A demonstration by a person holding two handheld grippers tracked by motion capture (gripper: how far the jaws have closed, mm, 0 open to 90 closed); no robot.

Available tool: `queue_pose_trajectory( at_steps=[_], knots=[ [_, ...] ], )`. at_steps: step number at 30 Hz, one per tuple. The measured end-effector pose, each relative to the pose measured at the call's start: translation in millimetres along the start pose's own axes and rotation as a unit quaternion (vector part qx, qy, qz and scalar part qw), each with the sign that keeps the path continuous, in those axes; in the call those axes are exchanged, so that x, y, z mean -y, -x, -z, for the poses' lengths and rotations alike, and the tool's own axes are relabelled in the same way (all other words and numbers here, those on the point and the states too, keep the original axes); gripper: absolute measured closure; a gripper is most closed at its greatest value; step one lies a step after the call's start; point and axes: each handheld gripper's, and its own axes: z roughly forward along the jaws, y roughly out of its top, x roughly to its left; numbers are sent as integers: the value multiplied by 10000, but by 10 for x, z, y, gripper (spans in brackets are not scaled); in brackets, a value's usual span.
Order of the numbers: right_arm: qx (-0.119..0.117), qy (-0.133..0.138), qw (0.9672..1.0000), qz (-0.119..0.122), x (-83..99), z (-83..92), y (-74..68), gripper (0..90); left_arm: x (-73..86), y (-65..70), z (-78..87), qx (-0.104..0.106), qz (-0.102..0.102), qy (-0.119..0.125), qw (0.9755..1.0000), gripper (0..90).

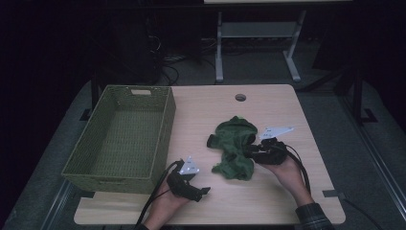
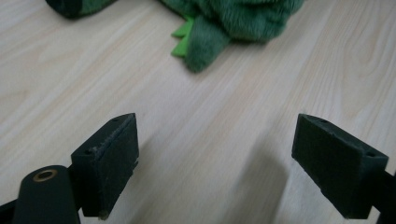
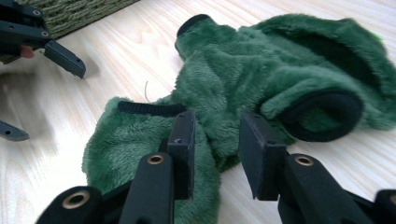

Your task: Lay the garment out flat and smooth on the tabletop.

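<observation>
I am easing my right tool (image 3: 217,149), jaws parted around a fold of the green fleece garment (image 1: 233,148) lying mid-desk (image 1: 268,201), and should bite deeper before clenching, while my left tool (image 2: 229,168) is waiting released.

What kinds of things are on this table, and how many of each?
Green woven basket: 1
Green fleece garment: 1
Hand-held gripper: 2, the left and the right
Total: 4
</observation>
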Motion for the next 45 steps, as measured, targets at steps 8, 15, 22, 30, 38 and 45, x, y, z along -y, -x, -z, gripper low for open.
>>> queue_pose_trajectory(
  at_steps=[8,15,22,30,38,45],
  knots=[
    [276,9,9996,-96,-48,109,60,627,-308,-83,38,95,-91,79,9999,290],
    [364,87,9990,-245,-40,145,151,568,-604,-212,24,10,-123,205,9997,413],
    [198,99,9993,-308,-120,161,260,552,-779,-331,-82,31,-146,302,9994,481],
    [360,249,9986,-295,-250,109,374,568,-975,-552,-173,62,-19,413,9991,518],
    [497,182,9977,-423,-398,31,567,577,-1182,-790,-315,-156,36,439,9989,550],
    [656,123,9963,-545,-417,-126,748,583,-1335,-1034,-518,-358,86,441,9983,566]
  ],
)
